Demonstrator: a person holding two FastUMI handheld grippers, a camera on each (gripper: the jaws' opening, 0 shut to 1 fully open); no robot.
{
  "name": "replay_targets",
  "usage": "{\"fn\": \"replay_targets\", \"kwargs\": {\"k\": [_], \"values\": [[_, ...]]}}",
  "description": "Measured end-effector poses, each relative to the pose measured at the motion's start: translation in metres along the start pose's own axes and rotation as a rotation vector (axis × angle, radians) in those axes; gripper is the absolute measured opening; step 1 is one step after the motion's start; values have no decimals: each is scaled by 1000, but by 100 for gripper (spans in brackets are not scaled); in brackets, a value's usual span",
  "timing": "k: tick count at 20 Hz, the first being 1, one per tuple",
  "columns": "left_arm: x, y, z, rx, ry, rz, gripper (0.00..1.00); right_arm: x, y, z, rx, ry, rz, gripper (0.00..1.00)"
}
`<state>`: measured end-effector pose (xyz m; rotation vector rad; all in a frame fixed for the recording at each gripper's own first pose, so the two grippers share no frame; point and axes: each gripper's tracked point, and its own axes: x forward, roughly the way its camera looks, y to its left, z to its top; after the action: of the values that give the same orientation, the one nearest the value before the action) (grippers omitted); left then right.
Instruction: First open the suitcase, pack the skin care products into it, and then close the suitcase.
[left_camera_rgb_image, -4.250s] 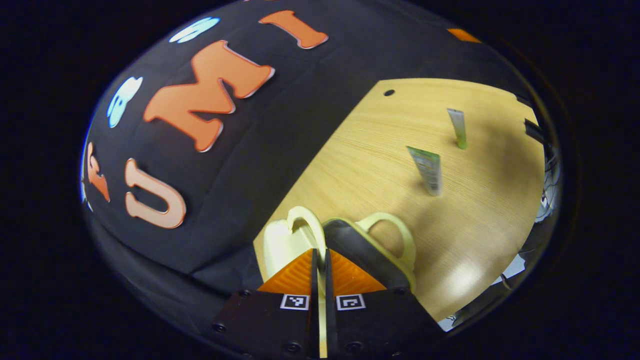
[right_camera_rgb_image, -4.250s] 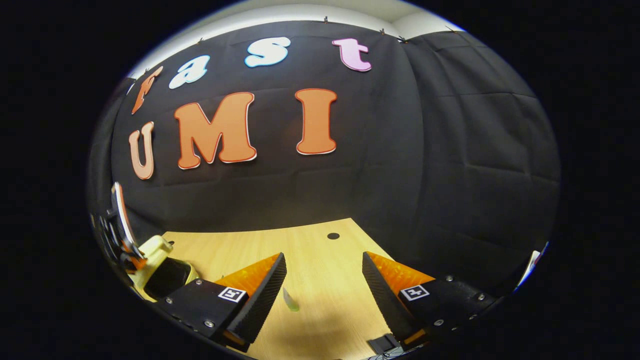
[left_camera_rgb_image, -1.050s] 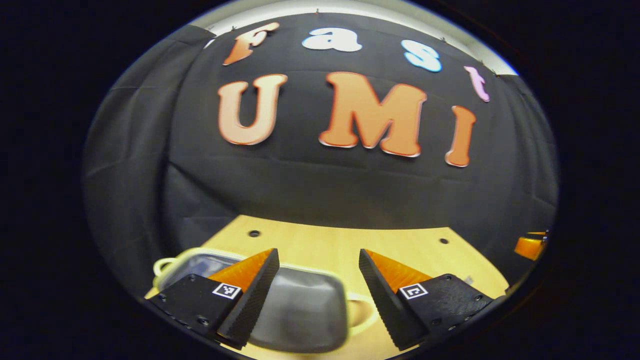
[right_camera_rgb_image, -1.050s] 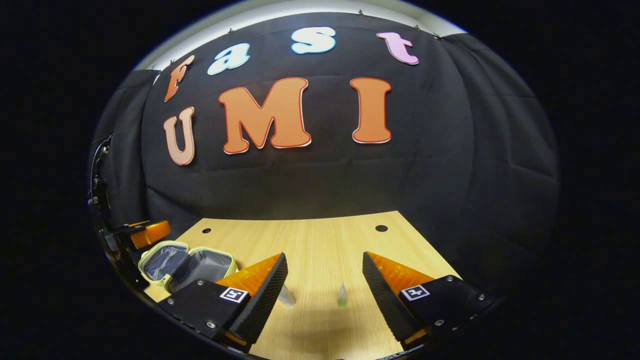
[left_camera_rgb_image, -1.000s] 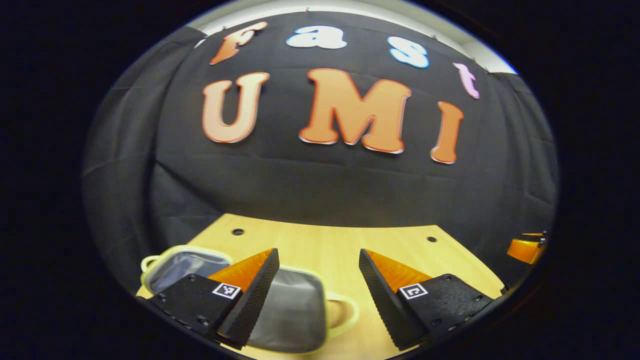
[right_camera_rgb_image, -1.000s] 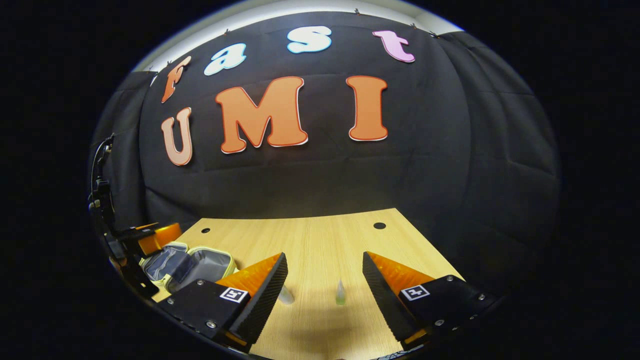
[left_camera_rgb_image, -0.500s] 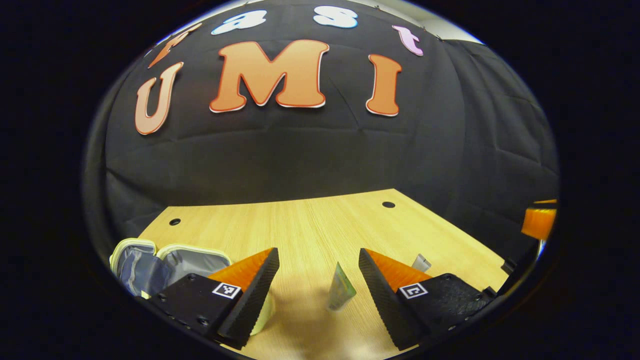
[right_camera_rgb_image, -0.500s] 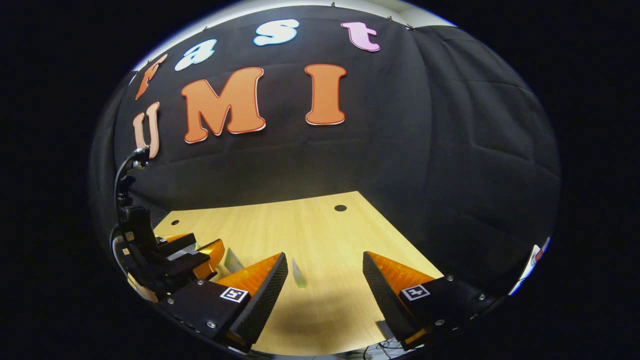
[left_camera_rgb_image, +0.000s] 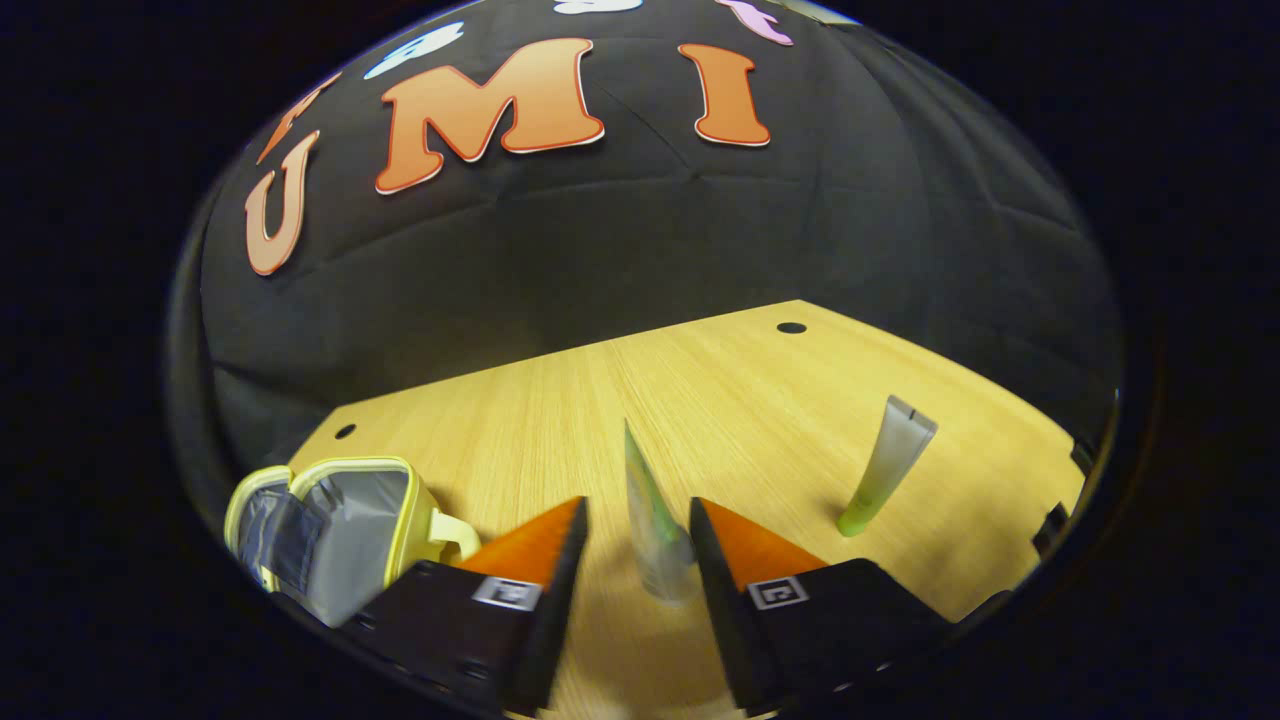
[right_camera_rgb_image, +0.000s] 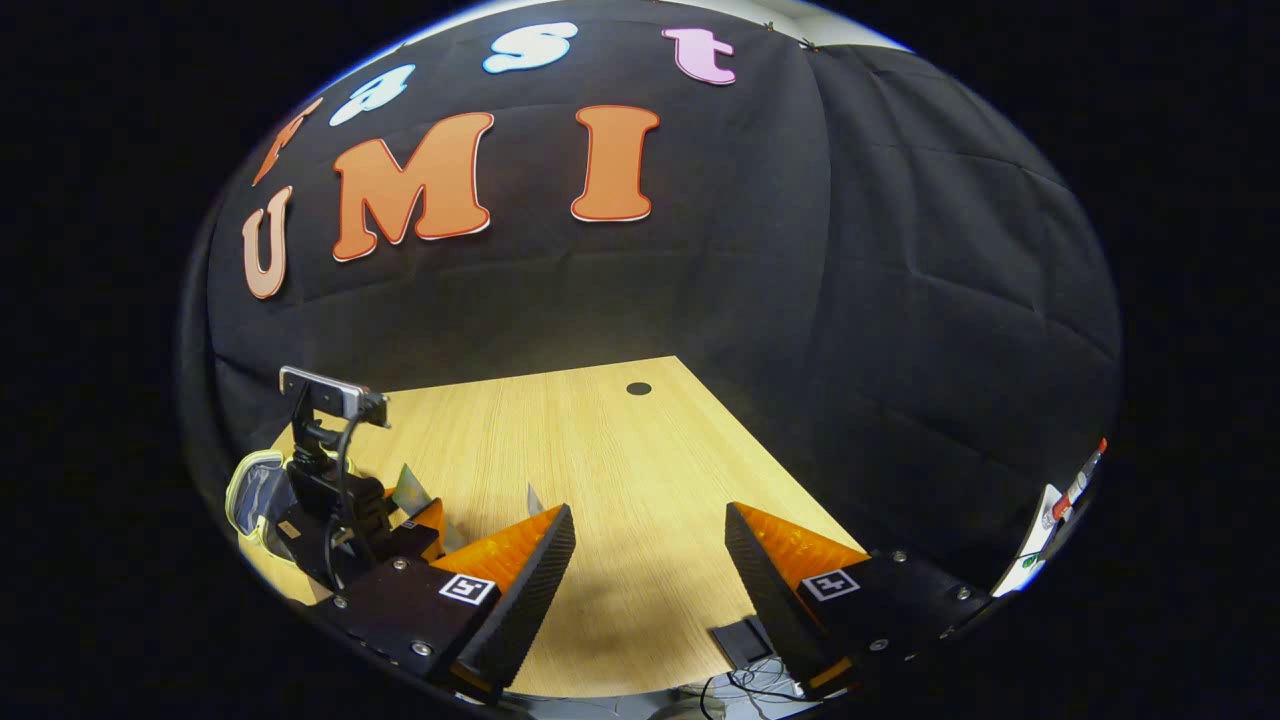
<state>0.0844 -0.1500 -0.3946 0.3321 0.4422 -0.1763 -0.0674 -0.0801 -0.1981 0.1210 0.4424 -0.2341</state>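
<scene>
Left gripper (left_camera_rgb_image: 628, 520) has swung from the opened suitcase (left_camera_rgb_image: 340, 525) on the desk (left_camera_rgb_image: 740, 400) and now straddles the upright tube (left_camera_rgb_image: 655, 530), jaws narrowed but not yet pinching, so packing begins; right gripper (right_camera_rgb_image: 648, 540) hangs wide open, empty.

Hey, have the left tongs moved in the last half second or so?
Yes. The left tongs have come forward around the upright tube and narrowed; the table's hole now sits higher in the left gripper view.
</scene>
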Motion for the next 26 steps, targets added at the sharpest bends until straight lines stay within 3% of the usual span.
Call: {"fn": "replay_targets", "kwargs": {"k": [1,3,4,8,13,17,21,23,26], "values": [[3,0,-2,18,-6,24,64,1,2,-1,-3,-1,0,96],[-1,-6,5,27,-14,2,30,3,7,-6,-20,6,2,95],[-3,-9,3,14,5,-18,26,2,10,-8,-25,7,10,96],[-31,1,19,-67,14,-79,27,4,32,-8,-25,-1,67,96],[-89,45,55,-129,-2,-110,26,30,80,-23,-80,11,194,96],[-131,92,62,-184,7,-72,26,70,117,-54,-148,94,270,96],[-167,134,54,-190,1,0,26,101,130,-97,-179,211,305,95],[-179,151,47,-210,5,33,26,119,129,-108,-207,239,294,86],[-193,168,26,-232,41,67,27,140,128,-114,-254,251,279,61]]}}
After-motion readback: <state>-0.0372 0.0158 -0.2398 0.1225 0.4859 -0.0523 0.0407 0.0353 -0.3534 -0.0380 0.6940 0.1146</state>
